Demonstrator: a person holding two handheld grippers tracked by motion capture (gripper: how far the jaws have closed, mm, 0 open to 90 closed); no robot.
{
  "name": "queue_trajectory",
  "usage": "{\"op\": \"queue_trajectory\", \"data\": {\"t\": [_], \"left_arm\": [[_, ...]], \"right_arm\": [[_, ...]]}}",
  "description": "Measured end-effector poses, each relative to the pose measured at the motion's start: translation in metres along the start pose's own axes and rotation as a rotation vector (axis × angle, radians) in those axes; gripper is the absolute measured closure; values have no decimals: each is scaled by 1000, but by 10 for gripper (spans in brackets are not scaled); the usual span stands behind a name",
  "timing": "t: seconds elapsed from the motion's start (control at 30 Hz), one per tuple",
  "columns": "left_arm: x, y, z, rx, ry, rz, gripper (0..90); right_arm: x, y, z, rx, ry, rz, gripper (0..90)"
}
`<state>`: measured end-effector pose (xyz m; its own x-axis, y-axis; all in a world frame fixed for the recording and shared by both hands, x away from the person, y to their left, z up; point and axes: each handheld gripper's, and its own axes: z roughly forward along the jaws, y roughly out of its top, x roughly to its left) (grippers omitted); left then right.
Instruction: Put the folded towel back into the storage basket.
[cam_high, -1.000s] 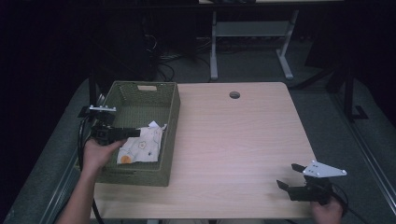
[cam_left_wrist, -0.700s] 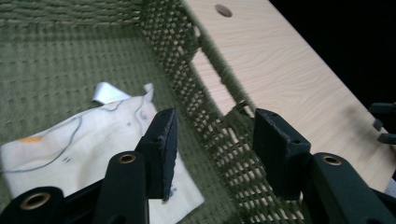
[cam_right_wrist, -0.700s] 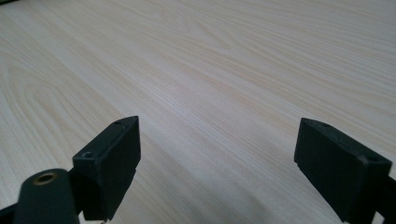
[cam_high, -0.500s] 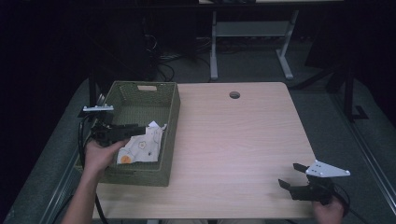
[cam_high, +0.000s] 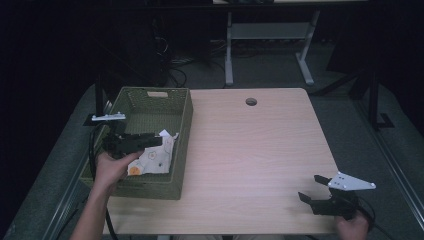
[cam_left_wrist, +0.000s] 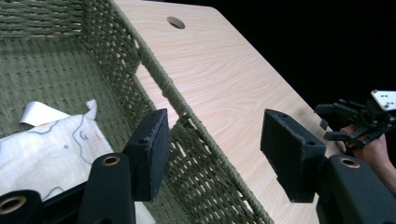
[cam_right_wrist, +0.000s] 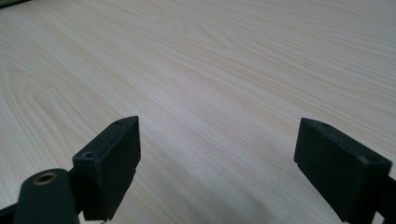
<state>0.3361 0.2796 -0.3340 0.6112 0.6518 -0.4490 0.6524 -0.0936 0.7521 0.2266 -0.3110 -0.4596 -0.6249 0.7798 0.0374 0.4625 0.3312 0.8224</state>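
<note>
At nine o'clock: left gripper (cam_high: 159, 140) hovering over basket (cam_high: 182, 120), jaws just opening, nothing between; cloth (cam_high: 152, 157) lying inside
Right gripper (cam_high: 311, 189): resting at five o'clock, jaws apart

The woven basket (cam_high: 182, 131) is olive green. Inside it lies a white cloth (cam_high: 151, 159) printed with thin grey outlines and an orange spot. The table (cam_high: 260, 150) is pale wood grain. Both grippers' jaws are matte black.

Table (cam_high: 260, 150) lit from above; surroundings dark; close views soft, slightly blurred.
</note>
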Motion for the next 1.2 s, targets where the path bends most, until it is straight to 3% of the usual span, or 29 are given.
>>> {"op": "queue_trajectory", "data": {"t": [0.97, 1.2], "left_arm": [[-40, 5, 28, -11, -80, 83, 423], [-53, 6, 38, -3, -119, 114, 422]], "right_arm": [[-5, -1, -4, -19, -4, 6, 140], [-6, -1, -5, -24, -3, 13, 140]]}}
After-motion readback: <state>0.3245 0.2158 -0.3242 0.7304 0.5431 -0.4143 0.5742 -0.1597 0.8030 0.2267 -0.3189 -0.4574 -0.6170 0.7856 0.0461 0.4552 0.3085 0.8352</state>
